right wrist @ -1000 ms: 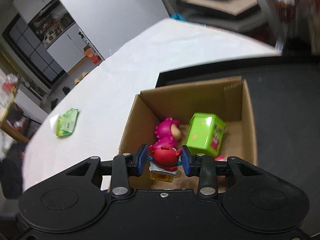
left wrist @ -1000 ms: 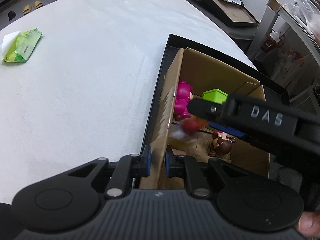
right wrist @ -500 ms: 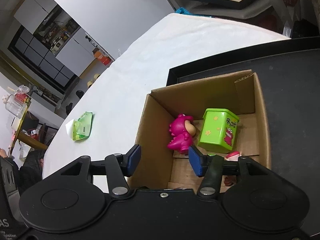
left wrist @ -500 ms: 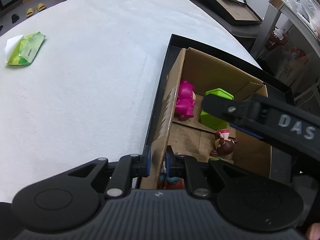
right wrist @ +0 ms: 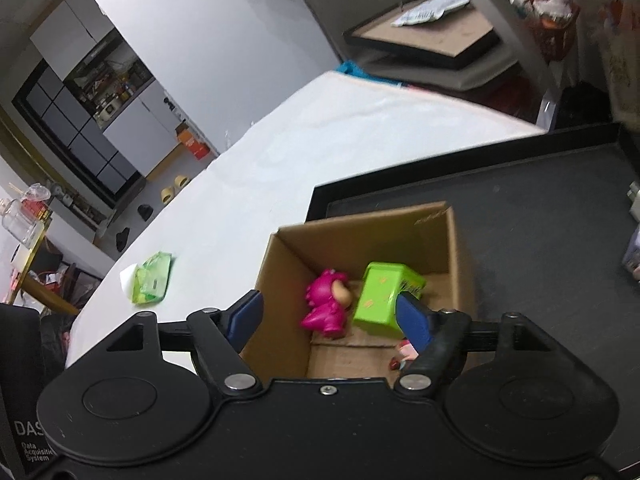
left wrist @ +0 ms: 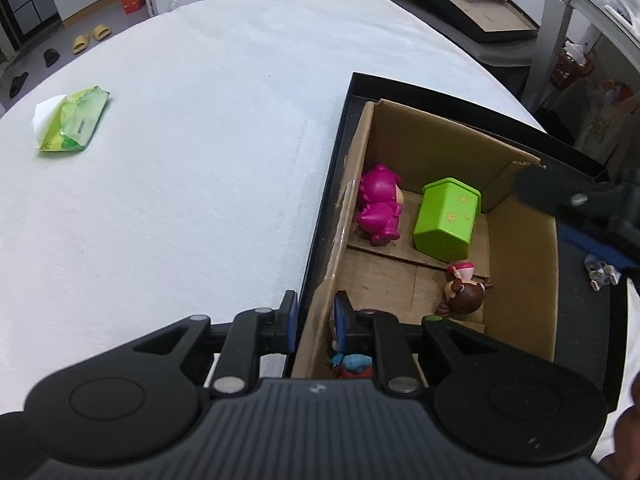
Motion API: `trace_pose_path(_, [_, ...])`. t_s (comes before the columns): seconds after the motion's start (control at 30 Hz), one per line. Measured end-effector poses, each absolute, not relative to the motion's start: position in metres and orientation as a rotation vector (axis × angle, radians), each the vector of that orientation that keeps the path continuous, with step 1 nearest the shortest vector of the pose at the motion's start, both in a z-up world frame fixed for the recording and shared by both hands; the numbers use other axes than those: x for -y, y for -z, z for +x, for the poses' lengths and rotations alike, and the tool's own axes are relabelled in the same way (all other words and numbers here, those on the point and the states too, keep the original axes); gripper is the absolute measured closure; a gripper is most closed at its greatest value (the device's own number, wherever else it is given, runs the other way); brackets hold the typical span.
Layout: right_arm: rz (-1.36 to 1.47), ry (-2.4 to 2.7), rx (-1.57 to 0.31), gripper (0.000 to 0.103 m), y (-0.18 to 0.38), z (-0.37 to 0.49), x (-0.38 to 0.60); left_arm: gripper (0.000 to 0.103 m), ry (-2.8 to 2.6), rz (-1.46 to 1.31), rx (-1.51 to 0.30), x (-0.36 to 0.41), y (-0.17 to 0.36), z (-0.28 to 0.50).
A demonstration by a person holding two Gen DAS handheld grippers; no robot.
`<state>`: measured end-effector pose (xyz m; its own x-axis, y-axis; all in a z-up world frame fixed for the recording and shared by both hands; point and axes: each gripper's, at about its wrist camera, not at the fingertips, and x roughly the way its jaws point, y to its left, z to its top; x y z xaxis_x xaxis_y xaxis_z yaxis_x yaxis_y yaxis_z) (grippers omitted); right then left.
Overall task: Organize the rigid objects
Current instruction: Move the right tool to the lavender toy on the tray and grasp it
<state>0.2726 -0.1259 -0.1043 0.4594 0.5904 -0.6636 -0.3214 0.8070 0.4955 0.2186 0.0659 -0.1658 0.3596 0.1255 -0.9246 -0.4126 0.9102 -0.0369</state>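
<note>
- Far off to the left of the left hand-held gripper (left wrist: 314,314), a green packet (left wrist: 74,124) lies alone on the white tabletop (left wrist: 200,140), well apart from everything else; whether it counts as one of the things to sort I cannot tell.
- The left hand-held gripper is closed onto the near left wall of the cardboard box (left wrist: 432,152), one finger outside and one inside, seemingly to steady it.
- Ahead of it inside the box stand a magenta figure (left wrist: 378,210), a green container (left wrist: 446,220) just beside it to the right, and a brown-haired doll (left wrist: 464,290) nearer the right wall; a red-and-blue toy (left wrist: 352,364) sits at the near end, just under the fingers.
- That makes four toys already in the box, so the sorting looks well along.
- The right hand-held gripper (right wrist: 328,318) hangs above the box with its fingers spread wide and nothing between them.
- Right of the box, on the black tray (left wrist: 584,168), a small pale figure (left wrist: 602,274) lies outside and probably remains to be collected.
</note>
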Motion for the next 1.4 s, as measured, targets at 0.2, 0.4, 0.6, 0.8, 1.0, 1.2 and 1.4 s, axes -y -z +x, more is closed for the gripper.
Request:
trace_pose_path(0.2, [0.243, -0.445, -0.858, 0.028, 0.100, 0.274, 0.136, 0.082, -0.392, -0.249, -1.160, -0.059, 0.164, 0.225])
trace_pose_path(0.4, [0.219, -0.386, -0.857, 0.028, 0.109, 0.281, 0.147, 0.078, -0.421, -0.218, -1.166, -0.051, 0.166, 0.235])
trace_pose_path(0.6, [0.230, -0.317, -0.828, 0.017, 0.109, 0.287, 0.167, 0.076, -0.443, -0.181, -1.177, -0.042, 0.171, 0.245])
trace_pose_path(0.8, [0.235, -0.198, -0.847, 0.017, 0.122, 0.299, 0.191, 0.071, -0.476, -0.152, -1.182, -0.036, 0.173, 0.254])
trace_pose_path(1.0, [0.279, -0.062, -0.866, 0.017, 0.138, 0.309, 0.216, 0.062, -0.494, -0.088, -1.192, -0.025, 0.172, 0.264])
trace_pose_path(1.2, [0.296, 0.041, -0.913, 0.017, 0.157, 0.321, 0.230, 0.058, -0.499, -0.057, -1.213, -0.016, 0.172, 0.279])
trace_pose_path(1.4, [0.295, 0.126, -0.942, 0.017, 0.175, 0.331, 0.237, 0.048, -0.494, 0.019, -1.233, -0.003, 0.176, 0.290])
